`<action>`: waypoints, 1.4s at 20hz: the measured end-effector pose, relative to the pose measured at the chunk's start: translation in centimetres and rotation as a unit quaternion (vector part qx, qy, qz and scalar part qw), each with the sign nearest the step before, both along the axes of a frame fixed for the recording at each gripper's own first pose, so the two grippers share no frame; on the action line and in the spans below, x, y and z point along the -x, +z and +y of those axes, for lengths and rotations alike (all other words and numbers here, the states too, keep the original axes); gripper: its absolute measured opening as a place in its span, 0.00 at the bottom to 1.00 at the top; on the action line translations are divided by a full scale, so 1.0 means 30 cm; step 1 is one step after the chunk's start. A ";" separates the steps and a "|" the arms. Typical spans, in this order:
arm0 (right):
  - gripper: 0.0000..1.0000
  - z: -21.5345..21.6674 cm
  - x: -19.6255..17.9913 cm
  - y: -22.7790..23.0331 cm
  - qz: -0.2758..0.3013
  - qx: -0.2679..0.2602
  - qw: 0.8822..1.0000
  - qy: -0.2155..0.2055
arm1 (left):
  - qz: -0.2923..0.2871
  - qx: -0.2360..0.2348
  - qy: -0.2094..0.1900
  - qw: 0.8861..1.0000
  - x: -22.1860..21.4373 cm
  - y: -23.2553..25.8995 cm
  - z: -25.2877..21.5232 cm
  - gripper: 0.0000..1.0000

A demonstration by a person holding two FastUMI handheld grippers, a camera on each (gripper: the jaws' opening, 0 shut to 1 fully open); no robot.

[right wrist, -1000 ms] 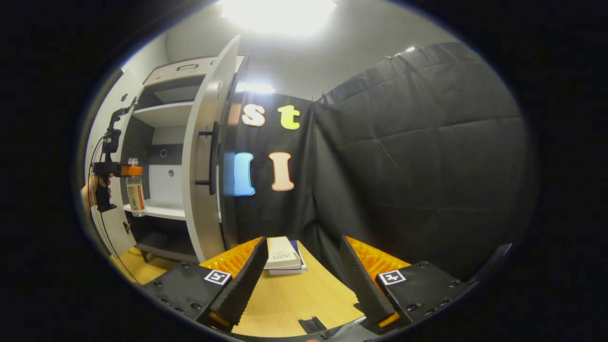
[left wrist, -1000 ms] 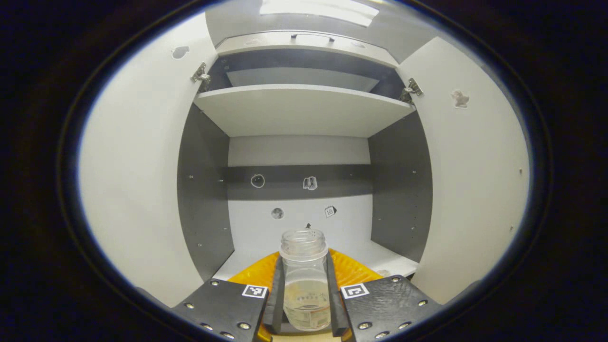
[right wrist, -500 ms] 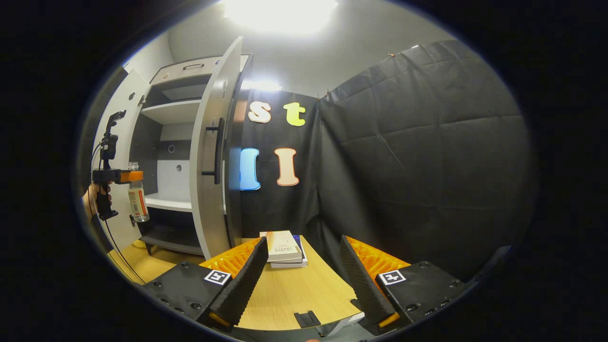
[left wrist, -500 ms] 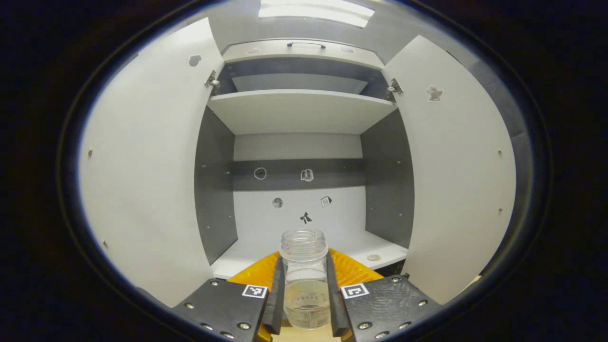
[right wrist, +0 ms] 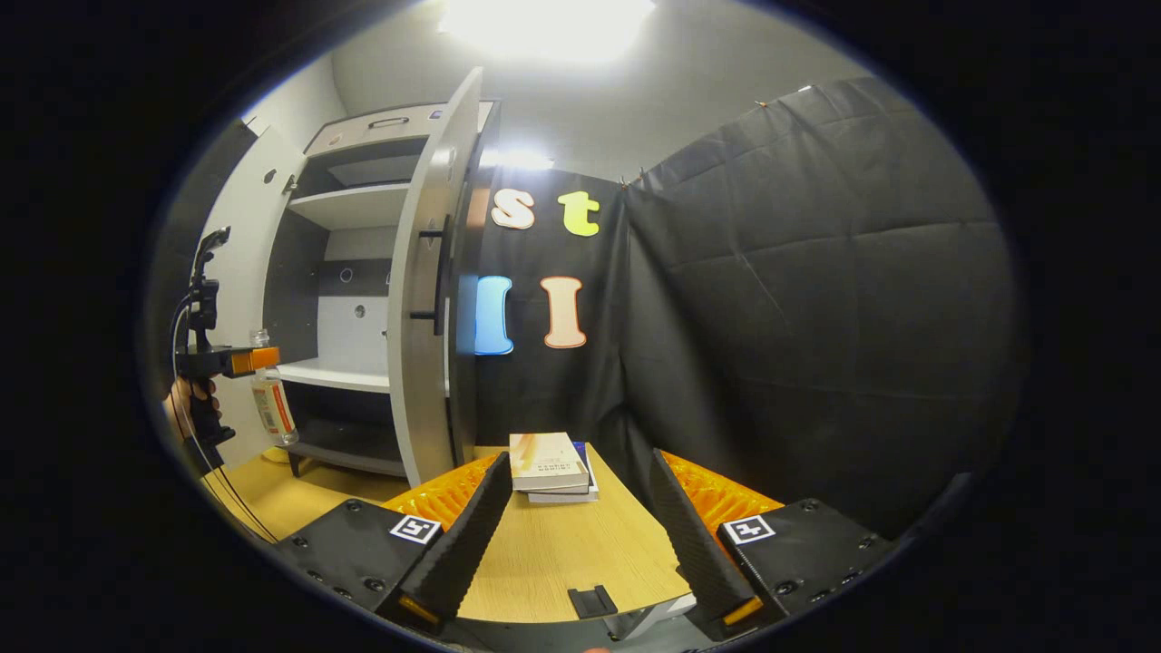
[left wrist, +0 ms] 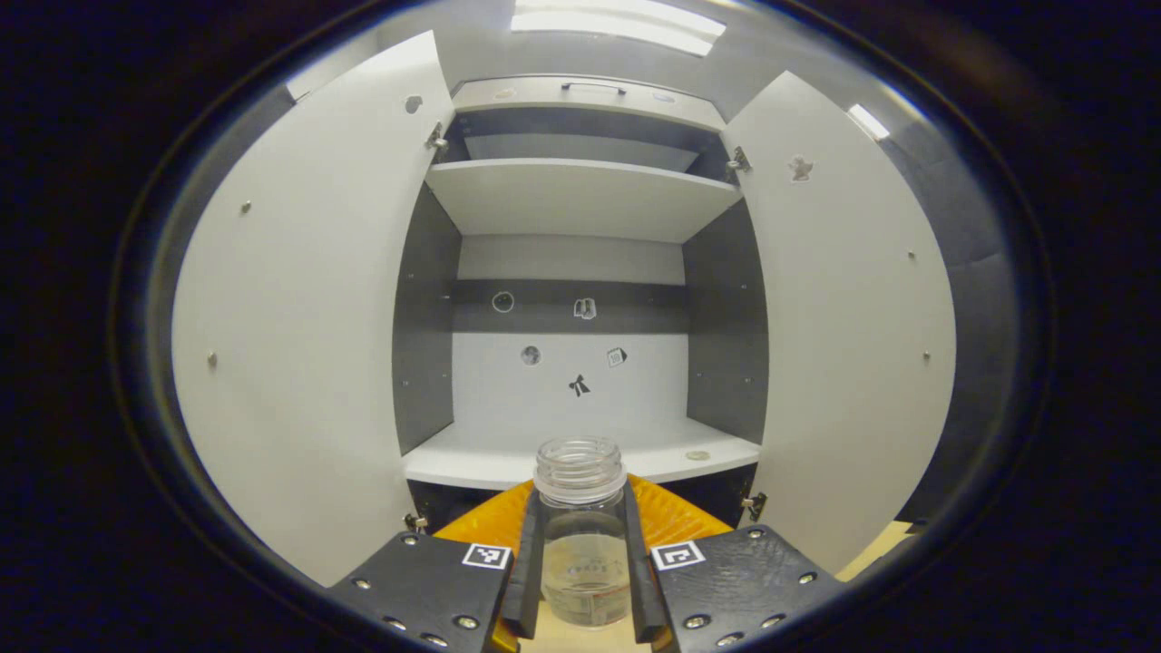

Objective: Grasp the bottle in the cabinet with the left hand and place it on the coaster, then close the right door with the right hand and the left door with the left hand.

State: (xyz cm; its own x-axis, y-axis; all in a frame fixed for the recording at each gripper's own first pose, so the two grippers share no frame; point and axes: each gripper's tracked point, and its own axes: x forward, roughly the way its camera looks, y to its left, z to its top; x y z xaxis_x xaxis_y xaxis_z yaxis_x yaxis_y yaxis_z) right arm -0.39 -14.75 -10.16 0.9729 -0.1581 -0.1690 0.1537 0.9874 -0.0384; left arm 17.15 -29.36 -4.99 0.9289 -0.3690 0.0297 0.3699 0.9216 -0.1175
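Note:
A clear, capless bottle with a little liquid and a label stands upright between the fingers of my left gripper, which is shut on it in front of the open cabinet. Both doors, the left door and the right door, stand wide open. In the right gripper view the same bottle hangs in the left gripper, held by a hand, clear of the cabinet's lower shelf. My right gripper is open above the wooden table. The right door shows edge-on there.
Two stacked books lie on the table near the black cloth wall. A small black clip-like piece sits at the table's near edge. A small round thing lies on the cabinet's lower shelf. An upper shelf spans the cabinet.
My left gripper has drawn back out of the cabinet with the bottle and sunk lower. The right gripper shifted slightly, with its fingers still apart.

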 end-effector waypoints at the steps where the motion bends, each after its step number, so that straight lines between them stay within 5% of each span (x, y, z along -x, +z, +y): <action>1: 0.97 0.007 0.005 -0.004 0.000 0.001 1.000 0.001 | 0.003 0.001 0.000 1.000 0.012 -0.029 0.002 0.41; 28: 0.97 0.051 0.070 -0.102 0.057 0.053 0.997 0.001 | 0.134 -0.011 0.005 0.991 0.157 -0.786 -0.080 0.41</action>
